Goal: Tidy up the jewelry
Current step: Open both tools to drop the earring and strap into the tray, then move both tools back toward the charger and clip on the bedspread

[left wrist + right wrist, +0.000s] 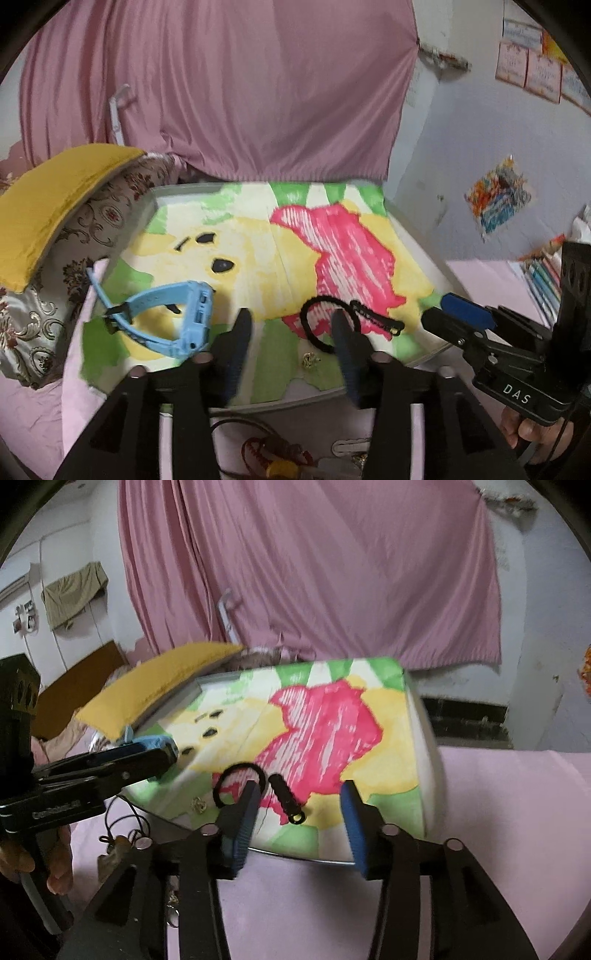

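Placement looks finished, both the left gripper [291, 343] and right gripper [299, 812] part-open and empty over the black cord bracelet [332, 321] on the crayon-coloured board [258, 236]; next, reaching the light-blue plastic watch [166, 317].

A pink curtain [306, 565] hangs across the back wall. Pale walls [480, 140] carry paper sheets [528, 70] and a colourful drawing [498, 195]. A pink bedsheet [517, 830] covers the bed; a yellow cushion [55, 206] lies left.
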`<state>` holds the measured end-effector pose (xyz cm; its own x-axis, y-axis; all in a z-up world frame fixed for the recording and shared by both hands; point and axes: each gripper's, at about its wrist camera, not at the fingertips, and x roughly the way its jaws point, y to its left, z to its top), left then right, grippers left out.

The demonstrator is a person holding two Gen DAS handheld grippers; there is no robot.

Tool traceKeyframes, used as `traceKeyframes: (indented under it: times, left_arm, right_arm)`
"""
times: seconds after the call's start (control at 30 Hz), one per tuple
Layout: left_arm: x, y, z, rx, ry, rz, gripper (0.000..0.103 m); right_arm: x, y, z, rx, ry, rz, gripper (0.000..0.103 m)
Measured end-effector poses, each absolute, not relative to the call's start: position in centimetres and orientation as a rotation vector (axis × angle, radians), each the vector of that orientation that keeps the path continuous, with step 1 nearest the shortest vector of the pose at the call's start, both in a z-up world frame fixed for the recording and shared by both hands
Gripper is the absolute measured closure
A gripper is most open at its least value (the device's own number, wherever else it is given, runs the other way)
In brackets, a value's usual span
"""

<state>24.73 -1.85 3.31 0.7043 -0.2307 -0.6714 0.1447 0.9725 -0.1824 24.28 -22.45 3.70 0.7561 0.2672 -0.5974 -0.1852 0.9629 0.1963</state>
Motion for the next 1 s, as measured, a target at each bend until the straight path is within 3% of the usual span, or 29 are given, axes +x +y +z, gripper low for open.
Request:
traceKeyframes:
  times: [0.07,0.13,0.27,0.47,1.0]
  left_arm:
    - [23.8,-1.4,3.9,-0.137,0.716,-0.195,0.036]
    - [22.7,-1.1,4.4,-0.141,0.668,-0.175,0.034]
    - [20.7,-0.7,5.0,-0.135,0.598,-0.134,0.019]
    - [17.4,0.1,5.4,-0.152,0.490,-0.100,0.005]
    - [11.5,0.6,4.4,-0.097,0.449,-0.093,0.001]
  right_arm:
    - [23.6,-22.7,4.1,0.131,0.632,0.232,0.041]
    - [22.9,-22.9,4.6,0.133,0.591,0.220,0.033]
    - [21.1,-22.9,5.3,0.116,0.509,0.210,0.016]
    - [18.6,-22.8,6.1,0.090,0.418,0.209,0.004]
    - [13.7,-22.2,6.7,-0.058,0.352,0.236,0.003]
